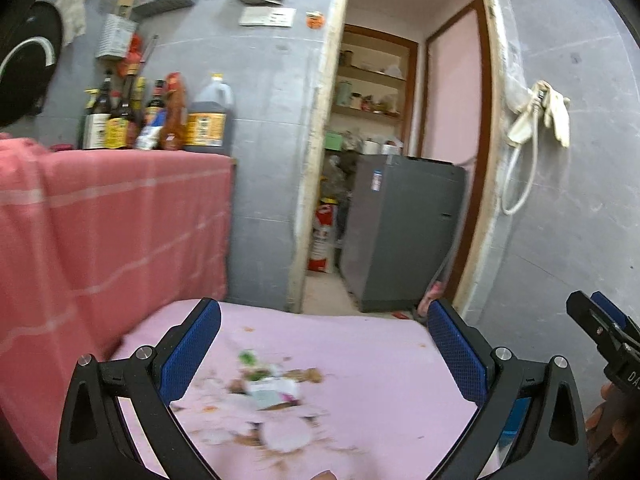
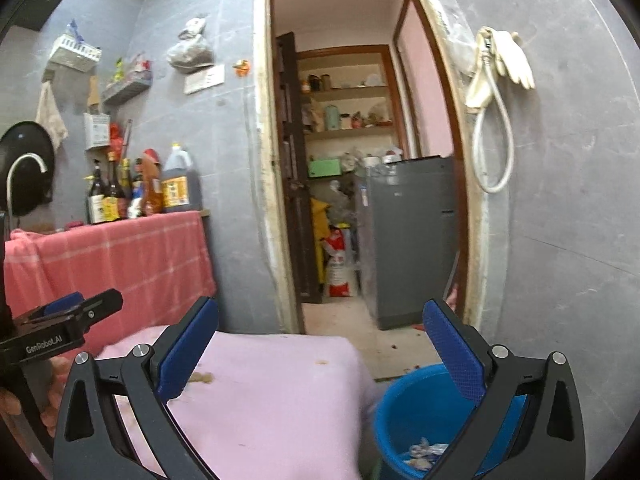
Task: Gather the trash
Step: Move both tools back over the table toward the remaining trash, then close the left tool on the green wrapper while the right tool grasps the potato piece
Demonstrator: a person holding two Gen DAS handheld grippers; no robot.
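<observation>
A pile of trash (image 1: pixel 272 392), with paper wrappers, green bits and brown crumbs, lies on the pink-covered table (image 1: pixel 360 344). My left gripper (image 1: pixel 324 344) is open above the table, the trash between and below its fingers. My right gripper (image 2: pixel 320 344) is open and empty over the table's right edge, above a blue bucket (image 2: pixel 416 412) on the floor that holds some wrappers (image 2: pixel 424 454). A few brown crumbs (image 2: pixel 202 378) lie on the table in the right wrist view. The left gripper shows at the left edge of the right wrist view (image 2: pixel 76 316).
A counter draped in red checked cloth (image 1: pixel 112 232) stands left of the table, with bottles (image 1: pixel 160 120) at its back. An open doorway (image 2: pixel 360 160) ahead leads to a grey cabinet (image 2: pixel 412 236) and shelves. A white hose and gloves (image 2: pixel 496 92) hang on the right wall.
</observation>
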